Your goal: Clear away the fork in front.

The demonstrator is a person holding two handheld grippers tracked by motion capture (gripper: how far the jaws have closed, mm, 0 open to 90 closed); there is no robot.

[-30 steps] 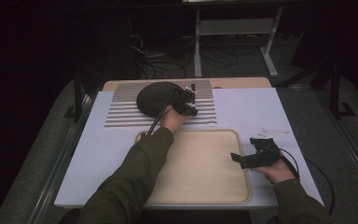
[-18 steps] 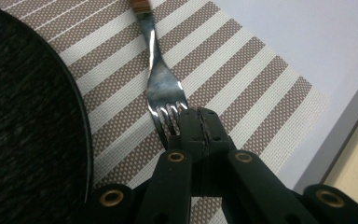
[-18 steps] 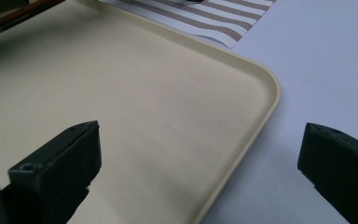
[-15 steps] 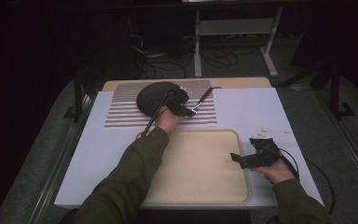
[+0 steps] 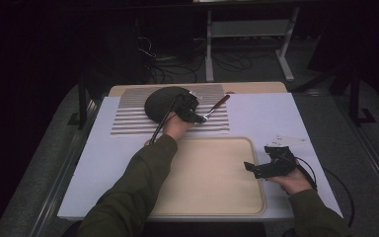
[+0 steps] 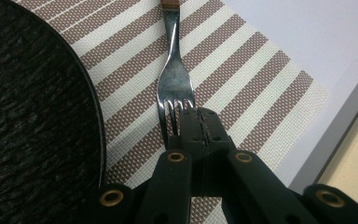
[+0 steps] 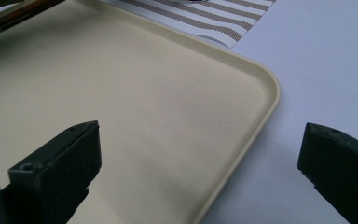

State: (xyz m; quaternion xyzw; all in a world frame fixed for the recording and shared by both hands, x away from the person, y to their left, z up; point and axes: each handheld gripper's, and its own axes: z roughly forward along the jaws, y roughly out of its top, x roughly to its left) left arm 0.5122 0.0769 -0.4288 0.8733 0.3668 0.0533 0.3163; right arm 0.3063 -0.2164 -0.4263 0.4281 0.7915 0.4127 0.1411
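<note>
A fork [image 5: 216, 105] with a brown handle lies on the striped placemat [image 5: 128, 121], just right of a black round plate [image 5: 165, 101]. My left gripper [image 5: 200, 117] is low over the mat with its jaws pressed together. In the left gripper view the shut tips [image 6: 200, 116] lie over the ends of the fork's [image 6: 175, 79] tines, beside the plate's rim [image 6: 91, 107]; I see nothing between the pads. My right gripper [image 5: 249, 167] hovers at the right rim of the cream tray [image 5: 212, 207]. It stands open [image 7: 200, 135] and holds nothing.
The placemat [image 6: 242, 70] and the tray [image 7: 256, 70] lie on a white table sheet [image 5: 266, 113]. A dark floor with cables and a metal stand's legs [image 5: 209, 54] lies beyond the table's far edge.
The left hand has shifted a little. The fork now shows lying flat on the mat, its handle pointing up and right from the gripper's tips. The right gripper has stayed put.
</note>
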